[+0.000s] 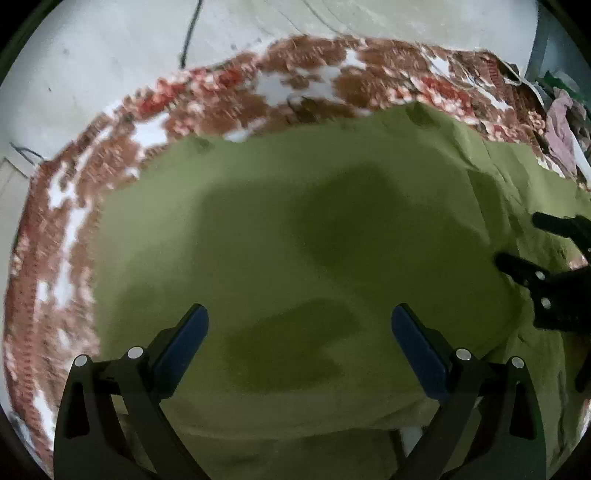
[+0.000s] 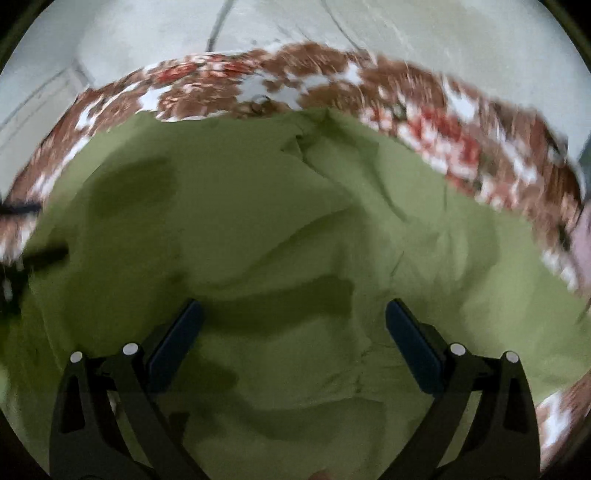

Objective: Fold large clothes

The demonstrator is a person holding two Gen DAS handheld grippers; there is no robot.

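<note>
Garment (image 1: 295,229), green, large: spread flat over patterned bedcover (image 1: 221,99); landmark for all entries below. Far edge lying short of bedcover's far border, with a strip of red, brown and white pattern showing beyond it and round to the left. Surface mostly smooth in left wrist view; creased and ridged toward the far right portion in right wrist view (image 2: 332,206). Seam or fold line running down right-hand part in left wrist view. Dark shadow patches across middle.

Left gripper (image 1: 300,325): above near part of garment, pointing steeply down at it. Jaws spread wide, blue pads well apart, nothing between them, no cloth pinched.

Right gripper (image 2: 293,321): above garment's creased portion, likewise pointing steeply down. Jaws spread wide, blue pads well apart, empty, no cloth caught. Seen also at right edge of left wrist view (image 1: 524,243), black fingers parted over garment's right side.

Bedcover (image 2: 480,147): under garment, floral print, blurred in both views.

Floor (image 1: 110,55): pale, beyond bedcover's far border. Dark cable (image 1: 190,33) running across it.

Heap of mixed cloth (image 1: 557,125): off garment's far right corner, at bedcover's edge; contents too blurred to itemise.
</note>
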